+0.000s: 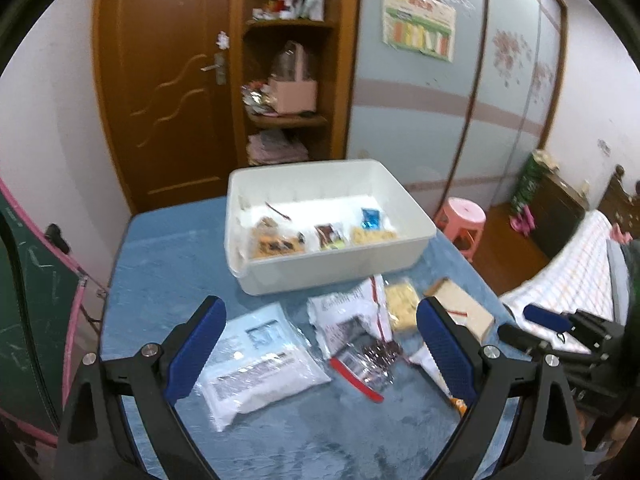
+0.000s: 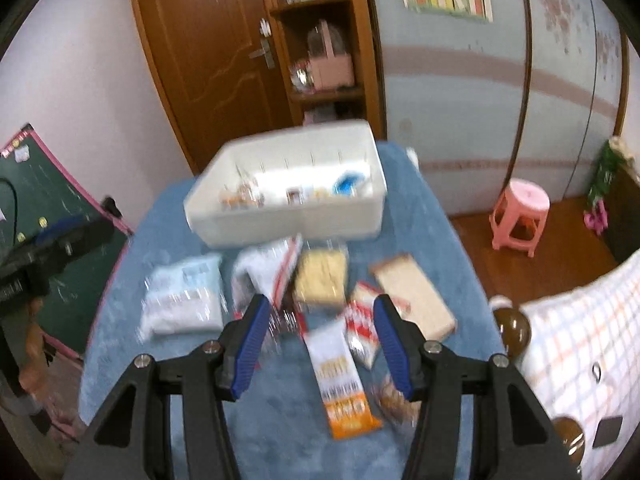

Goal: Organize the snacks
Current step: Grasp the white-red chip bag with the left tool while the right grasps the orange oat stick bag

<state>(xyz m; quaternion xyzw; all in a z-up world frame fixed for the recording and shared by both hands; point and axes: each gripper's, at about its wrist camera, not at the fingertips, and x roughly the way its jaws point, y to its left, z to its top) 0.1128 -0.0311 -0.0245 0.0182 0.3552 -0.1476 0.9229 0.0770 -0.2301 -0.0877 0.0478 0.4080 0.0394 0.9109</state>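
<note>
A white bin (image 1: 256,280) (image 2: 280,224) stands on the blue table and holds several small snack packets (image 1: 276,244). In front of it lie loose snacks: a pale blue bag (image 1: 260,364) (image 2: 184,300), a white and red crinkled bag (image 1: 352,316) (image 2: 264,272), a yellow biscuit pack (image 1: 402,304) (image 2: 320,280), a tan bread pack (image 1: 464,312) (image 2: 416,296), and a white and orange bar (image 2: 340,384). My left gripper (image 1: 320,344) is open and empty above the bags. My right gripper (image 2: 320,336) is open and empty above the white and orange bar.
The blue table (image 1: 168,264) is narrow, with a green chalkboard (image 2: 48,200) to its left and a checked bedspread (image 2: 580,340) to its right. A pink stool (image 2: 520,216) stands on the floor. A wooden door and shelf (image 1: 288,80) are behind.
</note>
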